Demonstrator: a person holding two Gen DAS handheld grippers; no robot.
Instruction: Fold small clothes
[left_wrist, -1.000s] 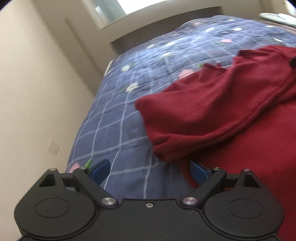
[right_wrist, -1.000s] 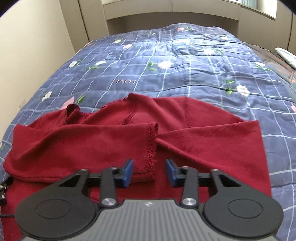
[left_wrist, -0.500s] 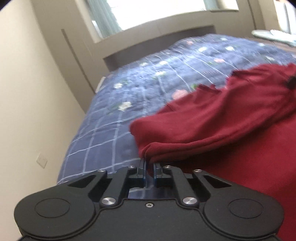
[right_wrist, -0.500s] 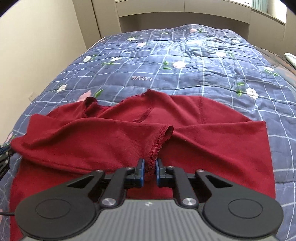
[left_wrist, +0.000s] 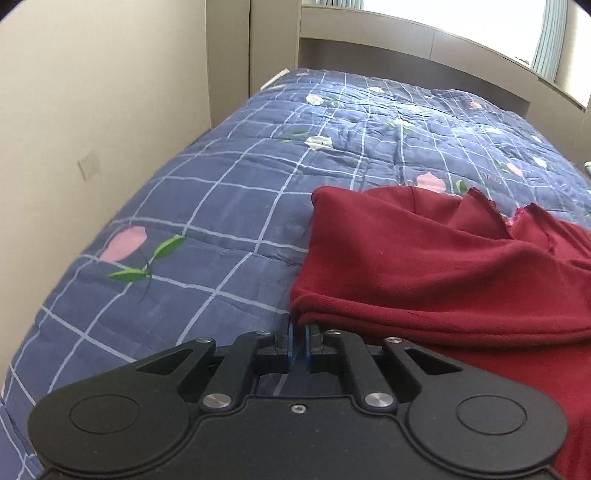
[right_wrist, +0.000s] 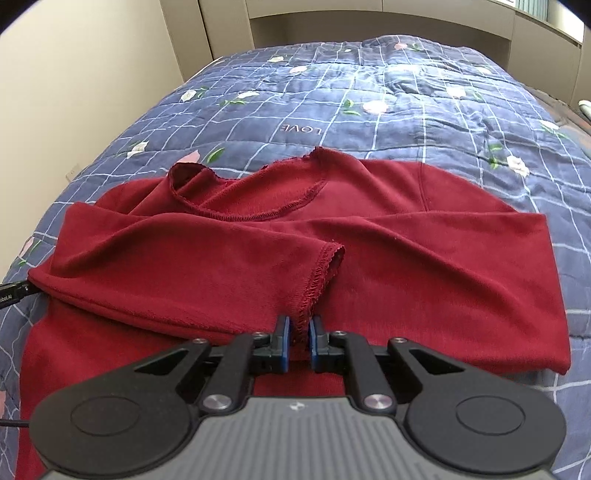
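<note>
My shirt (right_wrist: 406, 258) lies spread on the quilt (right_wrist: 369, 92), neckline at the far side. Its left sleeve (right_wrist: 184, 266) is folded across the body, cuff near the middle. My right gripper (right_wrist: 298, 338) sits at that cuff; my left gripper (left_wrist: 299, 338) sits at the shirt's near-left folded edge. The wall (left_wrist: 92, 92) stands left of the bed.

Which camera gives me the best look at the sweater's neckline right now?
The right wrist view: the neckline of the red sweater shows nearly whole, stitched edge facing the camera, beyond the right claw. The left wrist view catches only a rumpled bit of it at the far right.
</note>
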